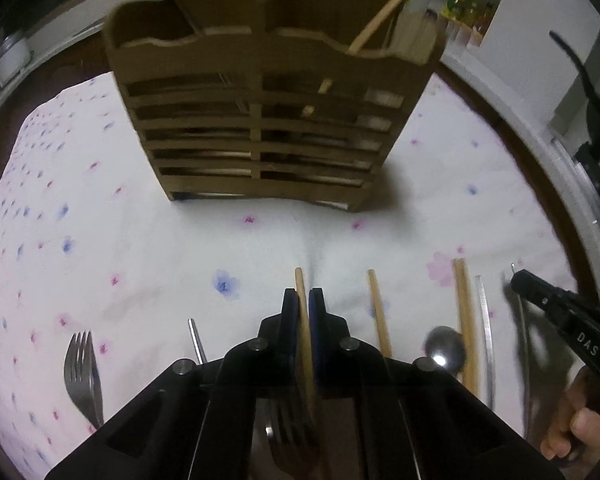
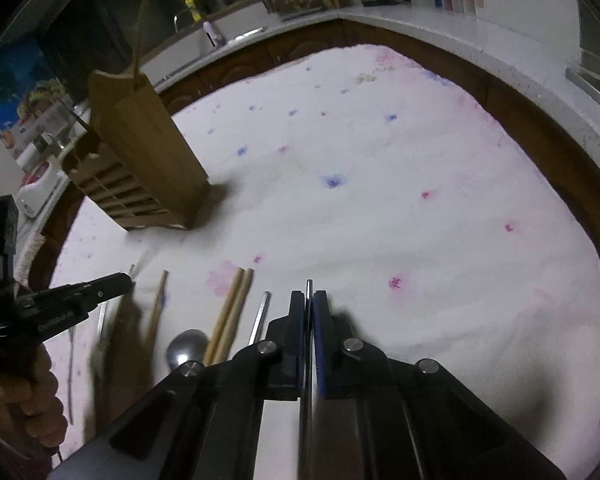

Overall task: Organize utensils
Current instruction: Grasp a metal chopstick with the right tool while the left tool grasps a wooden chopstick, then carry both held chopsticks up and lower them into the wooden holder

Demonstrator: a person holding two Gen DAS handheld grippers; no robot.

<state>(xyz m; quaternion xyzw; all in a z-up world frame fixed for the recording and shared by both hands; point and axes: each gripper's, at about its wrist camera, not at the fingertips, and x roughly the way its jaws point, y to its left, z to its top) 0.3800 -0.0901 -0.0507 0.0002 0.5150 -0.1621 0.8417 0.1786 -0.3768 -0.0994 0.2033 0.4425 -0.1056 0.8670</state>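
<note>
Kitchen setting: floral tablecloth point(image 1: 148, 216) over a table, worktop with jars and a knife block behind.

Item 1. Left gripper point(image 1: 304, 300), jaws pressed together on a wooden chopstick point(image 1: 299, 276). The stick runs lengthwise between the pads, its tip showing just past the fingertips. Handling, as judged: light, stiff, dry wood with fair friction; a long stick held near one end is likely to swing, so a hold nearer mid-length suits a lift best.

Item 2. Right gripper point(image 2: 309, 300), jaws pinched on a thin metal utensil handle point(image 2: 309, 286), edge-on between the pads; which utensil it belongs to cannot be told. Handling, as judged: heavier than the wood, rigid, smooth and slippery; may pivot in a narrow pinch, head-end down.

Item 3. Just right of the left gripper: single chopstick point(image 1: 378, 312), then spoon bowl point(image 1: 444, 346), a chopstick pair point(image 1: 466, 320) and a flat metal handle point(image 1: 485, 308), lying roughly parallel on the cloth.

Item 4. Left of the left gripper: fork point(image 1: 82, 372), tines pointing away, and a short metal handle end point(image 1: 196, 340).

Item 5. Well ahead of both grippers: slatted wooden utensil caddy point(image 1: 260, 120), upright, with one long stick leaning out of its right compartment. Presumed destination.
</note>
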